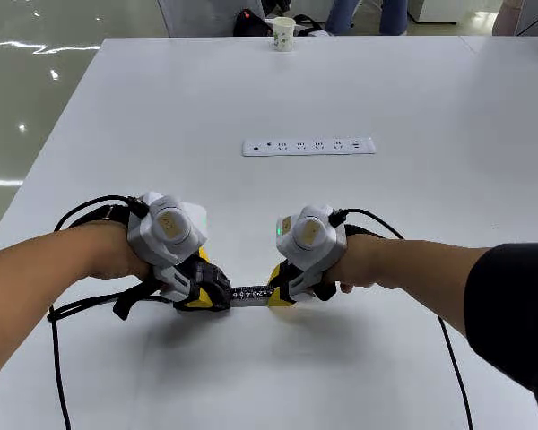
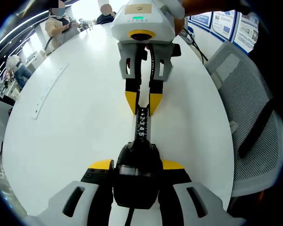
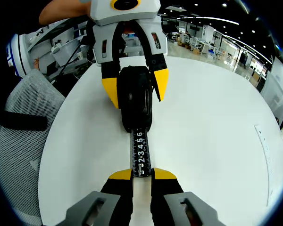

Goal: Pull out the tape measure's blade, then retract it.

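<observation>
Tape case (image 2: 136,176) sat clamped in left gripper (image 1: 203,288), right gripper (image 3: 141,175) nipped tight on short exposed blade (image 3: 140,149), near tabletop's (image 1: 386,98) front edge.

Right gripper (image 3: 142,174) pinches blade (image 3: 140,153) tip; left gripper (image 3: 136,89) clamps black tape measure (image 3: 137,106).

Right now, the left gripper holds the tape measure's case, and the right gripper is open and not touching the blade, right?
Not quite. The right gripper isn't open: it is shut on the blade, pinching it by the tip, as the right gripper view shows. The rest is right: the left gripper does hold the case.
</observation>
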Available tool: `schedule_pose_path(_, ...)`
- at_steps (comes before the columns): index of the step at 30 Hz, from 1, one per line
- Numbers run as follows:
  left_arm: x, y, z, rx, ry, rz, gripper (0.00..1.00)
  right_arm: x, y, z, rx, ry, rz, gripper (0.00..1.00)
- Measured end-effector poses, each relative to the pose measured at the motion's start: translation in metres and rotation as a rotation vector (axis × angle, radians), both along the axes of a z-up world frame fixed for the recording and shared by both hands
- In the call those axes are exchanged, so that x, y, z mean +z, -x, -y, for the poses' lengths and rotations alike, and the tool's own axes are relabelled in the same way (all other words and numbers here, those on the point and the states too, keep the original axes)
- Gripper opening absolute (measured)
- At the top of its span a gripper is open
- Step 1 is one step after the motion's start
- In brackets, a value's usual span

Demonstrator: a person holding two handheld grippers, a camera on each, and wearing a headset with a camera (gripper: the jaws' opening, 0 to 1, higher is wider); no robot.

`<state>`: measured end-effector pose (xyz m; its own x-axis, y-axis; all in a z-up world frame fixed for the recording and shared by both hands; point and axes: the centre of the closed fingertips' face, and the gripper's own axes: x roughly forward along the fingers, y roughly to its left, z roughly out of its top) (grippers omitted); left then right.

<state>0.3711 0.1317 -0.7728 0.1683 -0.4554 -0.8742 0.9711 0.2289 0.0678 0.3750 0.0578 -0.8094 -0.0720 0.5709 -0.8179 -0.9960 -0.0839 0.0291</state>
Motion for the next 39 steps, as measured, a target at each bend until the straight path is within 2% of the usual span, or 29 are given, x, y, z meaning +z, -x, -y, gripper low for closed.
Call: schedule_pose_path(39, 0.001, 0.000, 0.000, 0.005, 0.003, 0.003, 0.31, 0.002, -0.003, 0.022, -0.015, 0.018, 0.003, 0.10)
